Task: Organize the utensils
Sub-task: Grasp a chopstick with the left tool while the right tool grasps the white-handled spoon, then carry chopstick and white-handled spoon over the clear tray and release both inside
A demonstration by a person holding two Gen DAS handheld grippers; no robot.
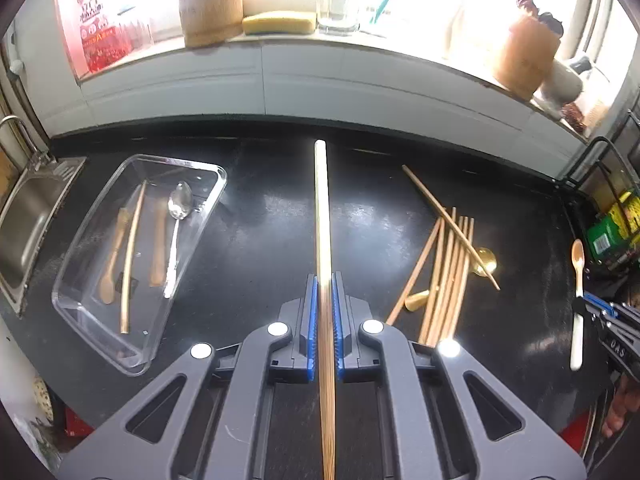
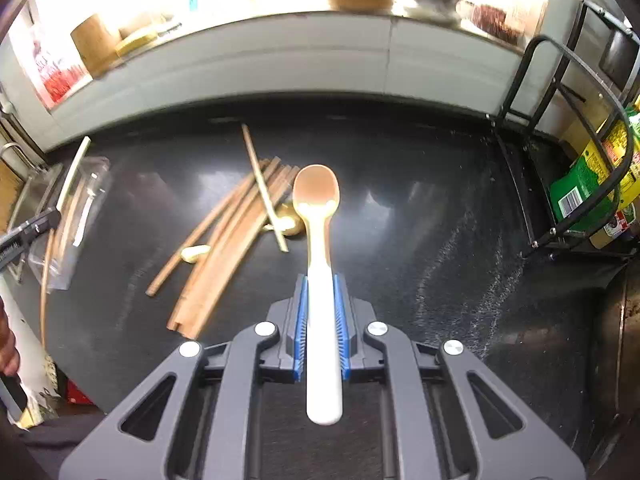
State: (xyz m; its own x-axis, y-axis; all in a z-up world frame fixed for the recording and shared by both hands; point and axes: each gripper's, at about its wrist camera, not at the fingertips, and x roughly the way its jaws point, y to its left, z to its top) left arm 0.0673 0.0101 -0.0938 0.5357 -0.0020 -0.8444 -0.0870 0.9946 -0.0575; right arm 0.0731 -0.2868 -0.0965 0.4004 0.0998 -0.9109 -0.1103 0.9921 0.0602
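Observation:
My left gripper [image 1: 324, 280] is shut on a pale wooden chopstick [image 1: 321, 208] that sticks out forward above the black counter. To its left lies a clear plastic tray [image 1: 208, 208] holding a metal spoon [image 1: 178, 216] and a few wooden utensils. A loose pile of wooden chopsticks [image 1: 448, 276] [image 2: 224, 248] lies to the right, over a gold spoon [image 1: 486, 262]. My right gripper [image 2: 320, 280] is shut on the white handle of a spoon with a wooden bowl [image 2: 318, 216], held above the counter. That spoon [image 1: 578, 280] and gripper also show at the right edge of the left wrist view.
A steel sink [image 1: 24, 232] sits at the far left. A windowsill behind the counter holds a wooden block [image 1: 208, 4], a sponge [image 1: 280, 22] and jars. A black wire rack [image 2: 560, 152] with green packets stands at the right. A person's hand [image 2: 8, 344] shows at the left edge.

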